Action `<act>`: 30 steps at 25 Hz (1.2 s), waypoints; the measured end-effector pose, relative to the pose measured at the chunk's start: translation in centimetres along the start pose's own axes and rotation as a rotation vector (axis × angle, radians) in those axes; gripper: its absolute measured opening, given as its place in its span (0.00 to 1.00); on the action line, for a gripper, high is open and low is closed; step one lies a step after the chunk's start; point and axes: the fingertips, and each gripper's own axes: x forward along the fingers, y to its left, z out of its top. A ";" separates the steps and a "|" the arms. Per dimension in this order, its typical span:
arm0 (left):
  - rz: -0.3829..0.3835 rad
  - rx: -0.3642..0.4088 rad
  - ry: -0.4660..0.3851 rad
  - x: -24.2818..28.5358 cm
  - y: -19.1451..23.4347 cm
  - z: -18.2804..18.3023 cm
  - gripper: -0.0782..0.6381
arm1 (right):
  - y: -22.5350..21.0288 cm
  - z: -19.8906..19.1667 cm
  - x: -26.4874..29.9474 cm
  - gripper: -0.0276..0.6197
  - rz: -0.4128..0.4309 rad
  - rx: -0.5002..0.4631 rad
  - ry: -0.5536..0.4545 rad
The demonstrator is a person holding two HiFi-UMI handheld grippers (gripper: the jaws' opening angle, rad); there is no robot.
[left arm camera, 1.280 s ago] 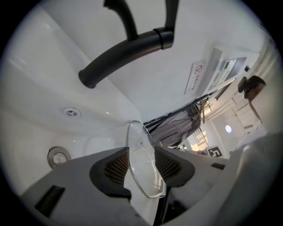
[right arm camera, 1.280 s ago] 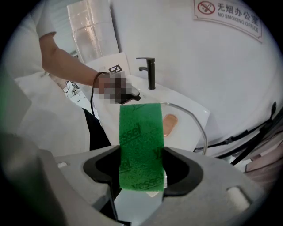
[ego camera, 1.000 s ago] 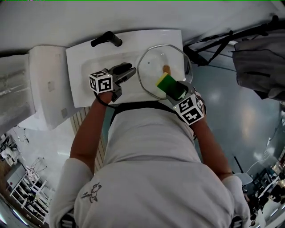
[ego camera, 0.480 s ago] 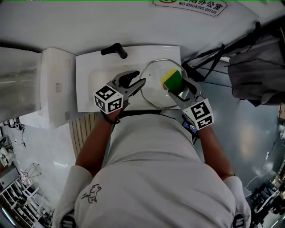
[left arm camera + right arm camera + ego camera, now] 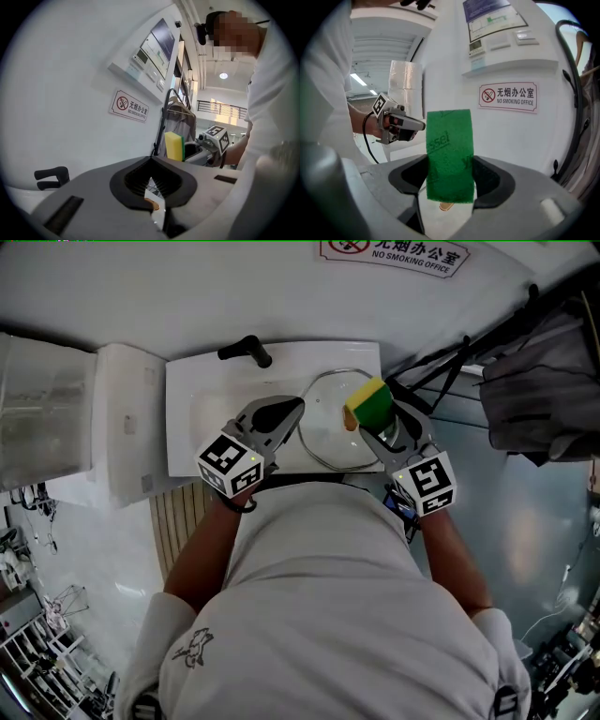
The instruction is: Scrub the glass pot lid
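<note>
Over a white sink (image 5: pixel 183 409), the left tongs (image 5: pixel 292 411) have just been closing and now stand clenched with nothing between them, while the right tongs (image 5: pixel 375 420) grasp a yellow-and-green sponge (image 5: pixel 367 401). Both hang clear of the glass lid (image 5: pixel 328 442), which lies on the sink's right half, below and between them. No suds show, so the scrubbing appears not under way, the sponge yet to meet the glass.
</note>
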 end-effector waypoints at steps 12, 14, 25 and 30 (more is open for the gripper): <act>-0.110 0.042 -0.063 -4.9 -3.1 2.8 0.11 | 4.6 1.9 -1.1 0.49 -0.062 0.010 -0.040; -0.136 0.055 -0.060 -6.6 -3.6 2.7 0.11 | 6.4 2.4 -1.3 0.49 -0.084 0.014 -0.045; -0.285 0.084 0.000 -20.3 -7.4 -2.5 0.11 | 20.2 2.4 -3.1 0.49 -0.223 0.055 -0.049; -0.341 0.081 -0.013 -23.7 -9.7 -3.1 0.11 | 24.4 2.2 -6.0 0.49 -0.279 0.069 -0.046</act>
